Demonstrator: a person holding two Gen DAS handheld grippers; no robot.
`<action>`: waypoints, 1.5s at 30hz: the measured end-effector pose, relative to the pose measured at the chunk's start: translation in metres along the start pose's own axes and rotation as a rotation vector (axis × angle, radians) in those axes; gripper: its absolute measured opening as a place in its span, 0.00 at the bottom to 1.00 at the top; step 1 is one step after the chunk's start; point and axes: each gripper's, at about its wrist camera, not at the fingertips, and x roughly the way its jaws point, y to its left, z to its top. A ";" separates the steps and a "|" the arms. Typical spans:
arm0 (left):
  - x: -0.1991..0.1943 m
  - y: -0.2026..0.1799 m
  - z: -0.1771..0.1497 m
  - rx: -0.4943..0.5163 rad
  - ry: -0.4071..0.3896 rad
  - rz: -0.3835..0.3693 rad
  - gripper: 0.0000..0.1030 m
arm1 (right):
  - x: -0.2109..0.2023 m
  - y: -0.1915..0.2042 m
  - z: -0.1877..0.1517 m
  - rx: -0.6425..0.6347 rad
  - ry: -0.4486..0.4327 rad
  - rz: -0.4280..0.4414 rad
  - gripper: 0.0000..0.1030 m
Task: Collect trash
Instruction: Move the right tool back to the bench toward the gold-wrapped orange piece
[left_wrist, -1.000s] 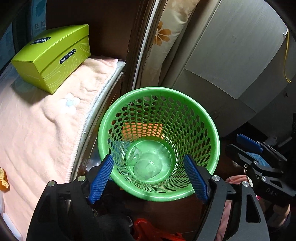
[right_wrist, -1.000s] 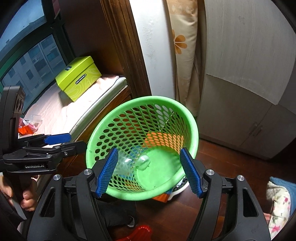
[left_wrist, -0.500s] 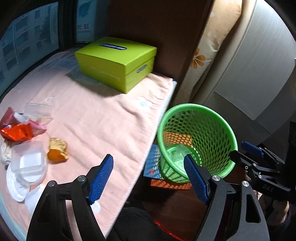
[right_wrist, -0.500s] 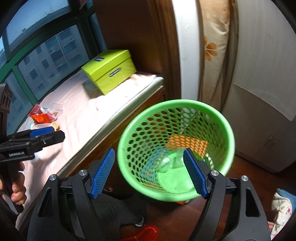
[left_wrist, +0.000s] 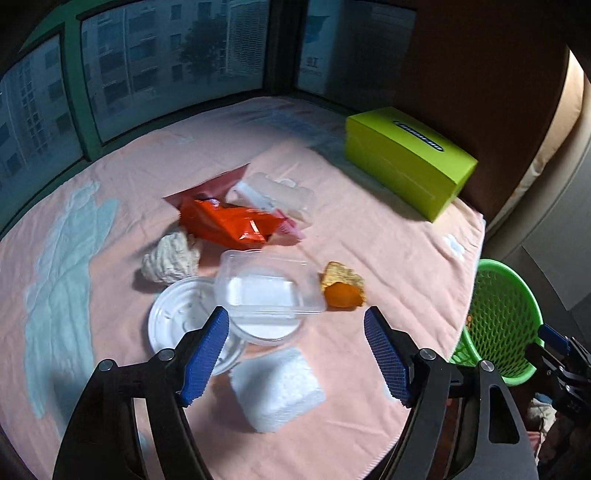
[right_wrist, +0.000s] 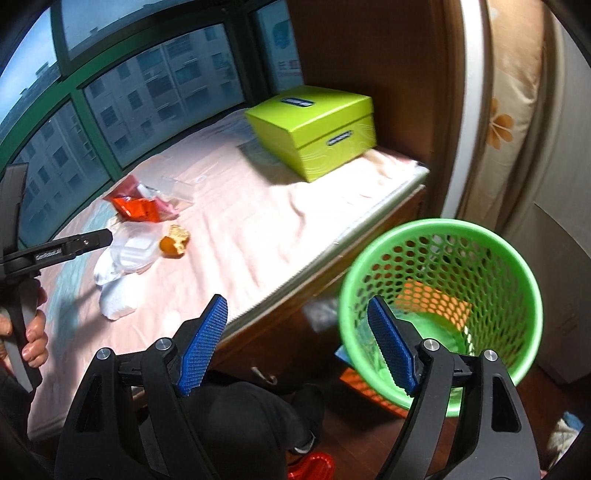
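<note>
Trash lies in a heap on the pink blanket (left_wrist: 388, 236): an orange snack bag (left_wrist: 229, 225), a clear plastic clamshell (left_wrist: 266, 284) on a white round lid (left_wrist: 177, 321), a crumpled tissue (left_wrist: 171, 258), a white foam block (left_wrist: 277, 387) and an orange food scrap (left_wrist: 343, 288). My left gripper (left_wrist: 295, 317) hovers above the clamshell, its jaws closing with nothing pressed between them. The green mesh basket (right_wrist: 354, 273) stands on the floor beside the bed. My right gripper (right_wrist: 295, 301) hangs open over the bed's edge, next to the basket, holding nothing.
A lime-green box (left_wrist: 406, 155) sits at the blanket's far right corner by a wooden wall. Windows run along the far side of the bed. A second clear container (left_wrist: 280, 192) lies behind the snack bag. A person's hand (right_wrist: 33, 332) grips the left tool's handle.
Both grippers swung left, away from the basket. The left one now looks down on the trash heap on the blanket; the right one has the basket at its right side.
</note>
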 end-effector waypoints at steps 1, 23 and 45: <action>0.002 0.008 0.000 -0.014 0.008 0.001 0.65 | 0.002 0.005 0.001 -0.008 0.003 0.009 0.76; 0.047 0.041 0.015 -0.082 0.066 -0.028 0.24 | 0.042 0.049 0.004 -0.074 0.073 0.084 0.76; -0.002 0.048 0.026 -0.075 -0.037 -0.101 0.05 | 0.103 0.108 0.034 -0.206 0.124 0.206 0.71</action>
